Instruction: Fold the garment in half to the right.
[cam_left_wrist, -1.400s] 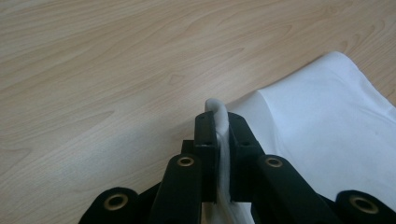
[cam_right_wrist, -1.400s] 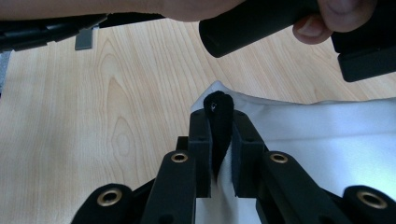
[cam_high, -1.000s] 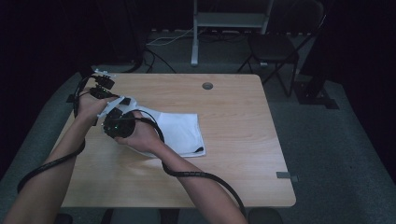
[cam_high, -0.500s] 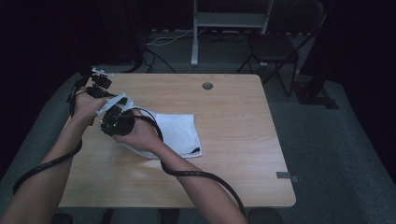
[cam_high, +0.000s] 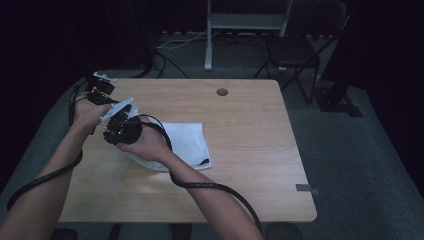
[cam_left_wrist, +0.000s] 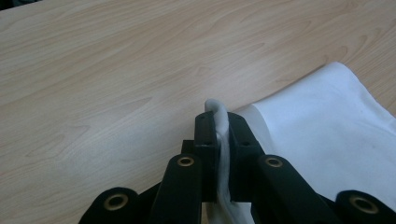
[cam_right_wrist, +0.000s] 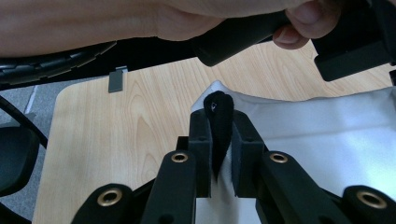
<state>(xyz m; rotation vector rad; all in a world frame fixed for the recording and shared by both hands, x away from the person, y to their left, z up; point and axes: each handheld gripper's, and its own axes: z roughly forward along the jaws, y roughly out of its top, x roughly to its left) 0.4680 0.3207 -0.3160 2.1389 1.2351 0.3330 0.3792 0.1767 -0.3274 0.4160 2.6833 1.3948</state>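
Over the table's left, both grippers (cam_high: 102, 92) (cam_high: 120, 127) still pinch the white cloth (cam_high: 187, 142), barely moved.

The high view was dim and underexposed: the room beyond the table (cam_high: 240, 150) sank into near black from nine o'clock round to three o'clock, with only the tabletop and the white cloth (cam_high: 187, 142) catching soft overhead light. Detail there was grainy and soft, and small green lights glowed on the grippers. The left gripper view was bright and evenly lit, the wood grain sharp, a pale sheen toward two o'clock; the black jaws at six o'clock looked slightly soft. In the right gripper view the hand (cam_right_wrist: 140, 18) at twelve o'clock was blurred and the cloth lay grey in shadow.
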